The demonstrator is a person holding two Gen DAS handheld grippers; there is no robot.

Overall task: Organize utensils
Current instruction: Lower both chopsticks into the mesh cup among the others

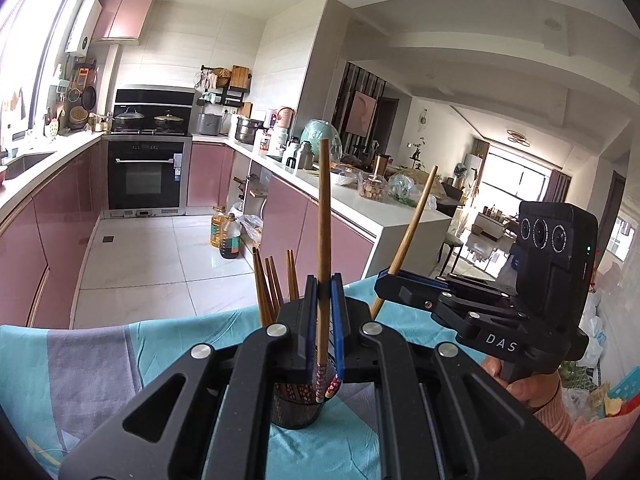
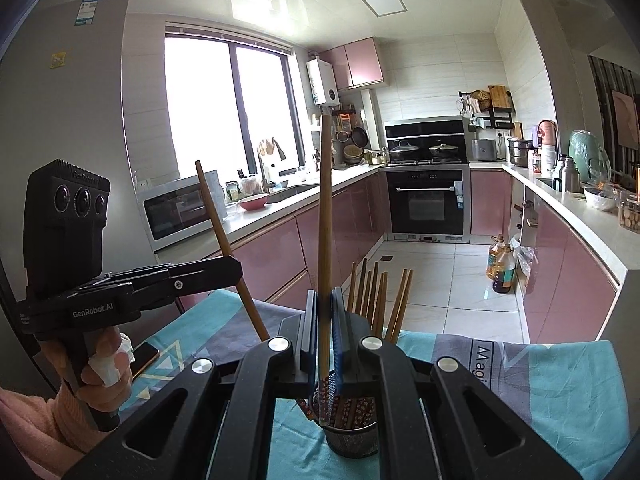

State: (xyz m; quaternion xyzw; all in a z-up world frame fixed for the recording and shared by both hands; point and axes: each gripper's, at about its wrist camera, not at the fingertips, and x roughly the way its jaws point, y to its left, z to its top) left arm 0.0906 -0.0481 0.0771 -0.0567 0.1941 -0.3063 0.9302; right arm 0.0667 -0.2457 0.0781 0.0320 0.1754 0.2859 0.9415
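1. The left tool (image 1: 323, 304) is clenched on a single wooden chopstick (image 1: 323, 240), which stands nearly upright between its blue-lined jaws; the patterned lower end of the stick reaches down into the holder.
2. The right tool (image 2: 325, 316) is likewise clenched on its own chopstick (image 2: 325, 220), also close to vertical, with its decorated end dipping into the same holder.
3. From the left wrist view the right tool (image 1: 396, 276) shows off to the right with its stick (image 1: 414, 224) leaning; from the right wrist view the left tool (image 2: 232, 266) sits to the left, its stick (image 2: 226, 240) slanted.
4. The holder (image 2: 352, 438) — a dark mesh cup — stands on the surface near its far edge, just under both tools.
5. A bunch of other chopsticks (image 2: 378, 298) already stands in the cup, plain tips fanned upward.
6. The surface carries a teal and grey cloth (image 2: 540, 392).
7. A phone (image 2: 144, 358) lies on the cloth towards the left edge, beside the person's left hand (image 2: 102, 364) — one finger is wrapped in white.
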